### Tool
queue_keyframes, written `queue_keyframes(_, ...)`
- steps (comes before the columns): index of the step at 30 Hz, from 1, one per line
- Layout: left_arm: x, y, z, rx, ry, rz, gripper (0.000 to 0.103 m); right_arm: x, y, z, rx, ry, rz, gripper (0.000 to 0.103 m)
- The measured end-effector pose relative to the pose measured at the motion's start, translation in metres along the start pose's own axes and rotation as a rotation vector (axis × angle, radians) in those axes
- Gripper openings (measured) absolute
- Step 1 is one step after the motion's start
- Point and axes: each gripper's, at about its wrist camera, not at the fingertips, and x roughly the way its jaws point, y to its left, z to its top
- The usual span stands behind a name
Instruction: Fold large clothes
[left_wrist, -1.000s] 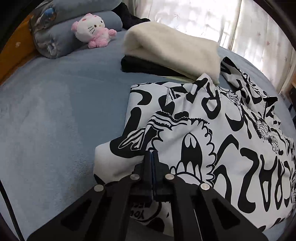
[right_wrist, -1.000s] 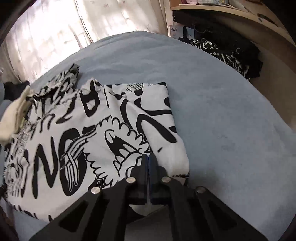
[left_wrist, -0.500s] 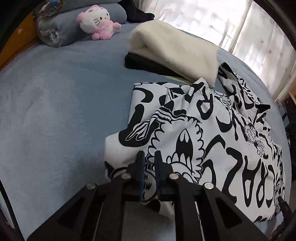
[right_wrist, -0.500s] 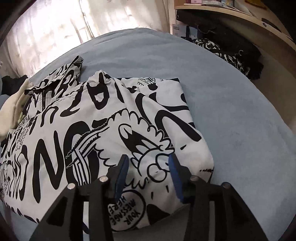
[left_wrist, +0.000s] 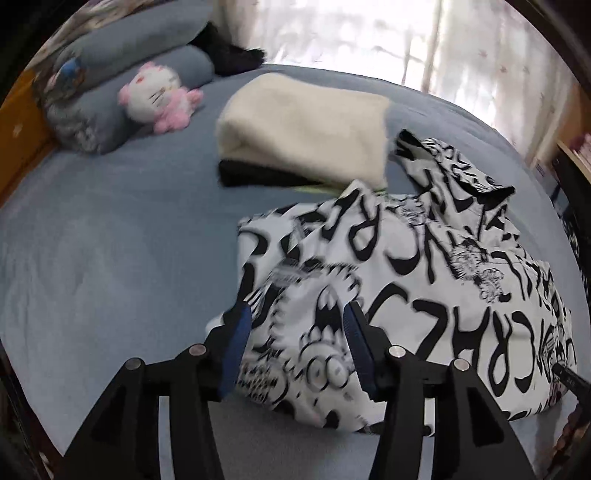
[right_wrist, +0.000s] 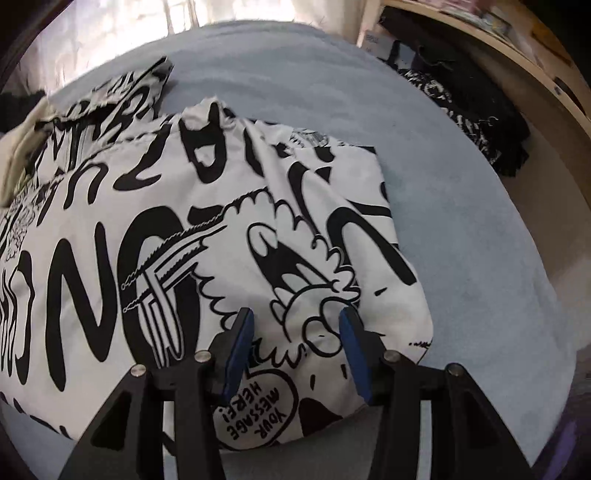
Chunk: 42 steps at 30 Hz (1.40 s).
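A large white garment with black cartoon lettering (left_wrist: 424, 295) lies partly folded on the blue bed (left_wrist: 110, 258). My left gripper (left_wrist: 295, 317) hovers above the garment's near left corner; its jaws are opening and the blue pads (left_wrist: 242, 325) press on nothing. The same garment (right_wrist: 184, 229) fills the right wrist view, its folded corner lying flat. My right gripper (right_wrist: 295, 325) stands open just above that corner, pads apart, cloth below them but not pinched.
A folded cream blanket (left_wrist: 306, 133) on a dark garment lies behind the printed one. A pink and white plush cat (left_wrist: 159, 96) leans on grey pillows (left_wrist: 110, 74). Dark clothes (right_wrist: 472, 103) lie on a wooden shelf at the right. Curtains hang behind the bed.
Both grippers were shut on the garment's near edge and have let it go. The right opened first, then the left. The left gripper has risen, and the cloth lies flat.
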Motion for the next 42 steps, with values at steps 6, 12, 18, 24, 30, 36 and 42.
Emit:
queue_keyframes(6,0.001,-0.041,0.061,0.127,0.027,-0.115,0.051,-0.016,0.01,0.028,-0.052,0.062,0.092,0.048)
queue_keyframes(12,0.02,-0.095,0.144,0.19,0.042,-0.27,0.051,-0.059,0.027,0.096,-0.081,-0.065,0.152,0.048)
queue_keyframes(18,0.067,-0.158,0.219,0.282,-0.018,-0.298,0.051,-0.071,0.063,0.182,-0.074,-0.21,0.24,0.048)
queue_keyframes(24,0.146,-0.192,0.265,0.307,-0.053,-0.222,0.022,-0.039,0.116,0.271,-0.046,-0.303,0.336,0.043)
queue_keyframes(30,0.206,-0.212,0.263,0.349,-0.021,-0.233,0.012,0.024,0.16,0.314,-0.03,-0.271,0.39,0.03)
queue_keyframes(36,0.262,-0.21,0.234,0.367,0.068,-0.207,0.01,0.084,0.174,0.306,-0.077,-0.165,0.368,0.03)
queue_keyframes(42,0.284,-0.207,0.214,0.403,0.087,-0.18,0.01,0.122,0.169,0.277,-0.124,-0.09,0.368,0.026)
